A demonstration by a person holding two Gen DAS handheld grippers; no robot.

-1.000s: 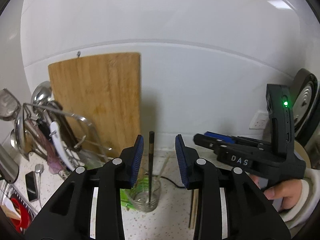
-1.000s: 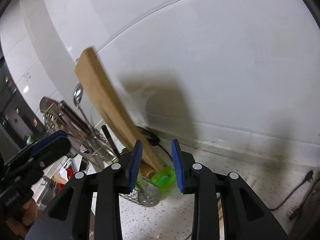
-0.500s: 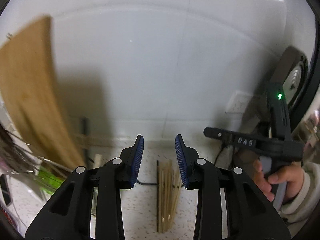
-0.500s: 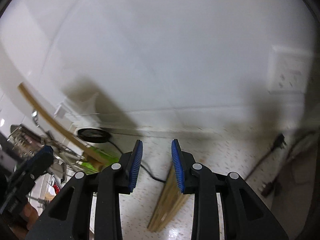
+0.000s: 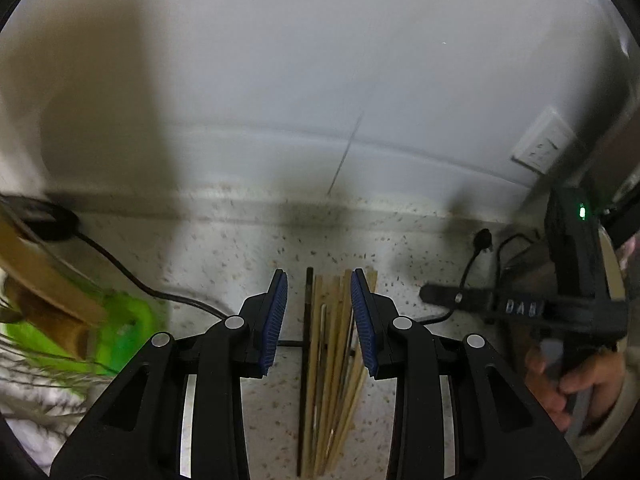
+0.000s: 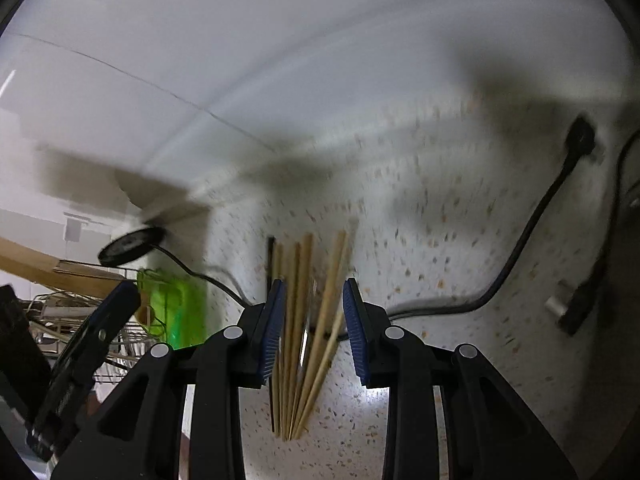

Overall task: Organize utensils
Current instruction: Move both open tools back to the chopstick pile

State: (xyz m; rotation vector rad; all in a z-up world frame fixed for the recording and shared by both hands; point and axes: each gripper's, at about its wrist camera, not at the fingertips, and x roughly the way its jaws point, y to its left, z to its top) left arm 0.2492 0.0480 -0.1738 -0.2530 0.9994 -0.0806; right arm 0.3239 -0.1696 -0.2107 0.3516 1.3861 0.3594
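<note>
A loose bundle of wooden chopsticks point(image 5: 332, 368) lies on the speckled counter, with one dark chopstick point(image 5: 307, 320) along its left side. My left gripper point(image 5: 319, 320) is open and empty, hovering above the bundle with the sticks showing between its blue pads. My right gripper point(image 6: 313, 324) is also open and empty, over the same chopsticks point(image 6: 304, 320). The right gripper shows in the left wrist view point(image 5: 440, 294) at the right, held by a hand. The left gripper shows in the right wrist view point(image 6: 116, 304) at the lower left.
A wooden cutting board point(image 5: 36, 276) leans at the left above a green holder point(image 5: 128, 324) and a wire dish rack point(image 6: 80, 320). A black cable point(image 5: 132, 276) crosses the counter behind the chopsticks. Another plug and cable point(image 6: 560, 176) lie at the right. A wall socket point(image 5: 544, 148) is on the wall.
Both grippers swung right, away from the cutting board and the glass with the dark chopstick, and tilted down over the chopstick bundle. Both stayed open.
</note>
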